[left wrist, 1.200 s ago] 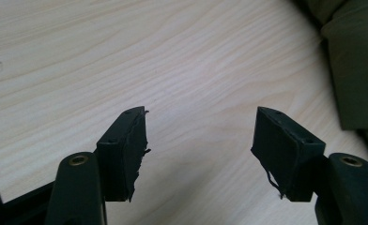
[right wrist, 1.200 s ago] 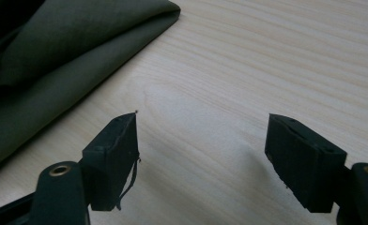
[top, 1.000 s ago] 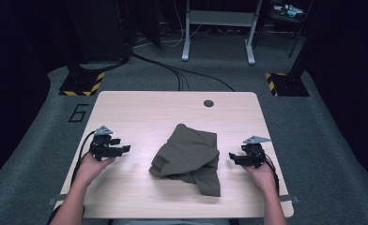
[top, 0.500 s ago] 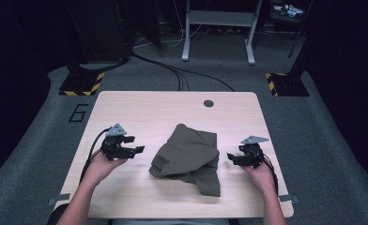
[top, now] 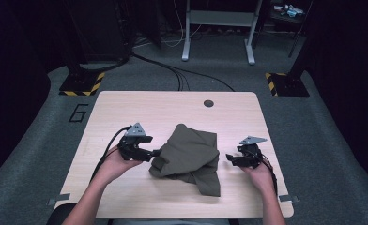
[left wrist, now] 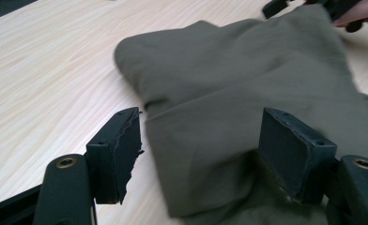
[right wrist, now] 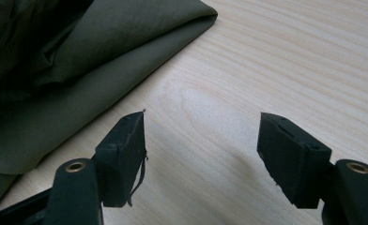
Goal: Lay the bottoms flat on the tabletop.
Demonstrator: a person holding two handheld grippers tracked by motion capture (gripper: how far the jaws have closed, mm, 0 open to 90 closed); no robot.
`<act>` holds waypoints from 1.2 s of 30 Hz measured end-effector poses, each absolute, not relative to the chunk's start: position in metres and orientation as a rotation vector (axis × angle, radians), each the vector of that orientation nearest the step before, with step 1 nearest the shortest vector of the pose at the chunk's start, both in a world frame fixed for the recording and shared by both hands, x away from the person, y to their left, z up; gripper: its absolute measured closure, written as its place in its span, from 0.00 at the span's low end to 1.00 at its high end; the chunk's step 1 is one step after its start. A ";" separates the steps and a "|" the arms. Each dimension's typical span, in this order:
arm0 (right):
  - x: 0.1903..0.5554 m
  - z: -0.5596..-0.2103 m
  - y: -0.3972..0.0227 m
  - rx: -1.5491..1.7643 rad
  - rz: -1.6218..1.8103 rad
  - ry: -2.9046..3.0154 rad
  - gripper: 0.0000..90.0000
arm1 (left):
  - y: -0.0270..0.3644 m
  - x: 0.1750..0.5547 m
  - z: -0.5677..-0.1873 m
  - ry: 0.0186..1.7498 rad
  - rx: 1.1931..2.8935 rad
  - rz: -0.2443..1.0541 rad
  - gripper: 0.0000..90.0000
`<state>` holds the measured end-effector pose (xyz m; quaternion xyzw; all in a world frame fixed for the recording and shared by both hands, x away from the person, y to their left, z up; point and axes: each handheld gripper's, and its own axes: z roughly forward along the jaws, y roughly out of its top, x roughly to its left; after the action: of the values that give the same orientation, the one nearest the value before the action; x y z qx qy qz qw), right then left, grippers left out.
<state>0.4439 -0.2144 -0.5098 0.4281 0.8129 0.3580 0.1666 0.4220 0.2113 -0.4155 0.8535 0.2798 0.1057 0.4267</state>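
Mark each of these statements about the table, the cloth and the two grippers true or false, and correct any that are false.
1. An olive-green cloth lies crumpled near the middle of the table. True.
2. The left gripper is shut on the cloth. False: its jaws stand open, with a cloth edge between them.
3. The right gripper has bare wood between its open jaws. True.
4. The cloth hangs over the table's edge. False: it lies wholly on the tabletop.
5. A small dark round spot sits on the table beyond the cloth. True.
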 end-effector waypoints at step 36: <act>0.447 -0.519 -0.218 1.211 0.976 2.329 0.36 | 0.097 0.402 -0.435 0.475 2.269 0.162 0.23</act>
<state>0.4473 -0.2182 -0.5192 0.4262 0.8196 0.3434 0.1694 0.4017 0.0972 -0.4351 0.8959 0.1877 0.0639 0.3976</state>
